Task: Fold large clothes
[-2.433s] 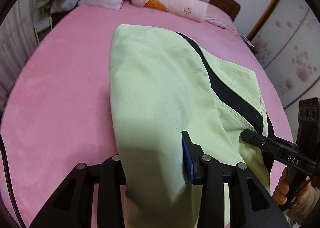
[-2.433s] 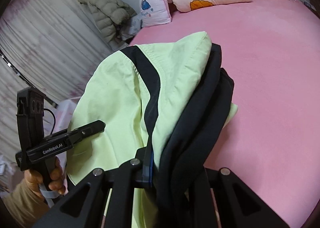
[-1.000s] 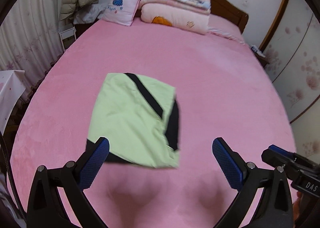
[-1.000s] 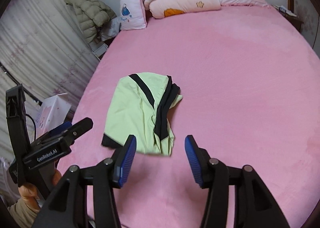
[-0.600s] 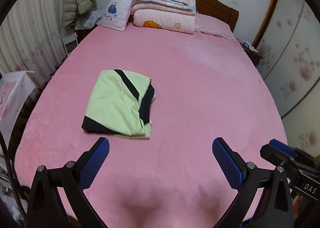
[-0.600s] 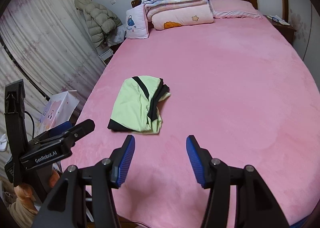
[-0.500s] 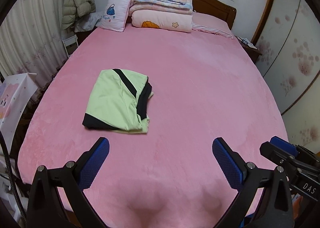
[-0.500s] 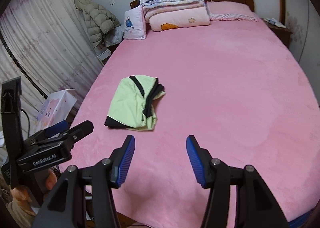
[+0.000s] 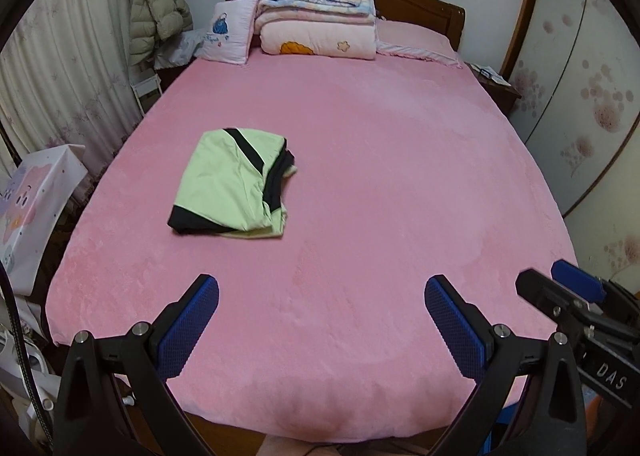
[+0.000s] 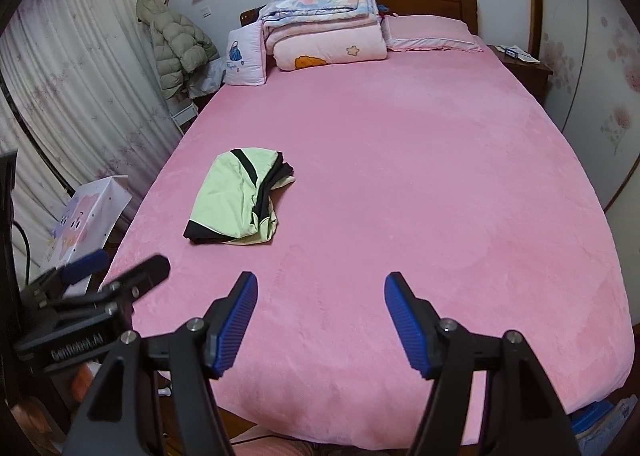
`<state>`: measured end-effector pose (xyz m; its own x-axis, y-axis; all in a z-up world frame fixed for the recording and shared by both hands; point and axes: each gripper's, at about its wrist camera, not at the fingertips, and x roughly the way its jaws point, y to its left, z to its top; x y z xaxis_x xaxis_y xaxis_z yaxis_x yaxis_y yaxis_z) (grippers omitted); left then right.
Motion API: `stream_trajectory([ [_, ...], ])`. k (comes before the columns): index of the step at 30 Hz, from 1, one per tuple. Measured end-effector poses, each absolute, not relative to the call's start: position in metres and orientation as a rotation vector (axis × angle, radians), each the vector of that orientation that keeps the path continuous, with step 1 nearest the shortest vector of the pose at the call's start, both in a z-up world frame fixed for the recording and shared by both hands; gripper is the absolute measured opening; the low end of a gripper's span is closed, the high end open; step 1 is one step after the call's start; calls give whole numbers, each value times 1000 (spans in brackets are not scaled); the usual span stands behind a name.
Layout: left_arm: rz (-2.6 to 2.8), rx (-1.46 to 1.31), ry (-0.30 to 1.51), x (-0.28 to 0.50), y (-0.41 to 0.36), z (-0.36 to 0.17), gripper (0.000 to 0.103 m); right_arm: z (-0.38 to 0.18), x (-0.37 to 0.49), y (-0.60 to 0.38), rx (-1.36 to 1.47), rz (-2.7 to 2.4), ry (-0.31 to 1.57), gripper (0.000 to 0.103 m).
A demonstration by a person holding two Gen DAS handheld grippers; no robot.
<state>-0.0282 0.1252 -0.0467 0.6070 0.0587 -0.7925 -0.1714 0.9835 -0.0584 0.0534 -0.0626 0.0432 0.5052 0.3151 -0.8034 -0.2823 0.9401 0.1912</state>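
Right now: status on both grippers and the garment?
Left gripper open, holding nothing. Right gripper open, holding nothing. Green-and-black garment lies folded on the pink bed, apart from both. Nothing between grippers and garment.

Soft, even indoor light fills both views, brightest on the pink bed [image 9: 360,160] at frame centre. Shadows are faint. Fisheye bending curves the walls and darkens every corner to black. The left tongs [image 10: 96,284], at the lower left of the right view, are motion-blurred.
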Motion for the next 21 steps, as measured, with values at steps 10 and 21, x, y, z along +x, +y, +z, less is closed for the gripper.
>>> stream_trajectory([
  [10, 106, -104, 924, -31, 106, -47, 102, 40, 48, -69, -8, 315, 996, 66],
  [21, 80, -95, 944, -27, 97, -47, 102, 38, 46, -79, -17, 270, 1003, 66],
])
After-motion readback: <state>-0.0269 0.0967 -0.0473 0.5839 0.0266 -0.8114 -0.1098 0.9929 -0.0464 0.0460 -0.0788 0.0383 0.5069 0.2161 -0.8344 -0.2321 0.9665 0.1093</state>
